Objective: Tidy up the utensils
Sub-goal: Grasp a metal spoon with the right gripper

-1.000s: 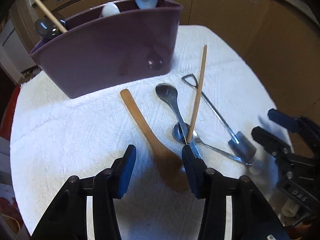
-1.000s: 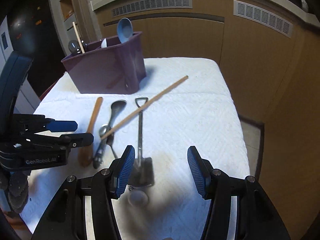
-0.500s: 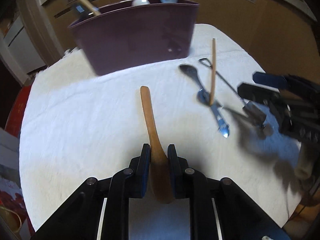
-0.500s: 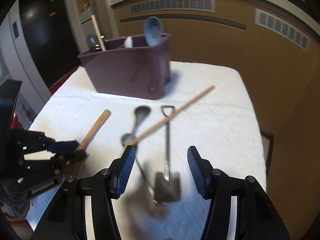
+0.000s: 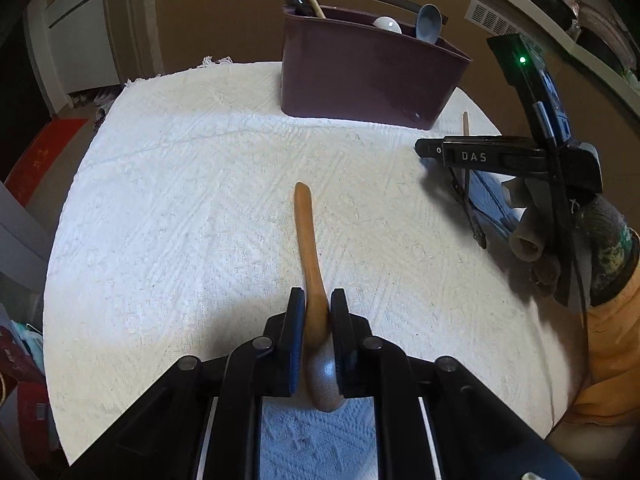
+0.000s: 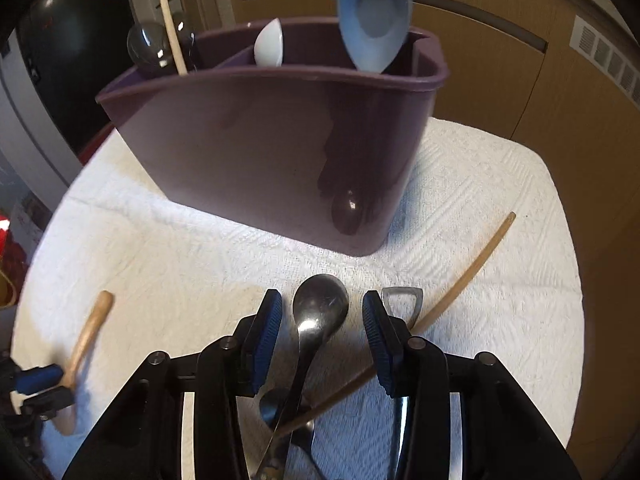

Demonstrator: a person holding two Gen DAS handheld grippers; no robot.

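Observation:
My left gripper [image 5: 319,318] is shut on the wooden spoon [image 5: 306,232] near its bowl, with the handle pointing away over the cloth. In the right wrist view the same spoon [image 6: 90,332] shows at the far left. My right gripper [image 6: 320,314] straddles a metal spoon [image 6: 304,356]; its jaws are closing and the pads stand clear of it. A wooden chopstick [image 6: 472,272], a shovel-shaped metal utensil [image 6: 402,296] and a second metal spoon [image 6: 272,404] lie crossed beneath it. The purple caddy [image 6: 272,148] stands just ahead.
The caddy [image 5: 368,76] holds a blue spoon [image 6: 374,12], a white spoon [image 6: 270,44], a wooden stick [image 6: 170,24] and a dark ladle [image 6: 148,46]. A white cloth [image 5: 180,200] covers the table. An orange sleeve [image 5: 612,340] is at the right edge.
My left gripper closed on the wooden spoon and swung left away from the other utensils. My right gripper moved forward over the metal spoon toward the caddy, and its jaws narrowed.

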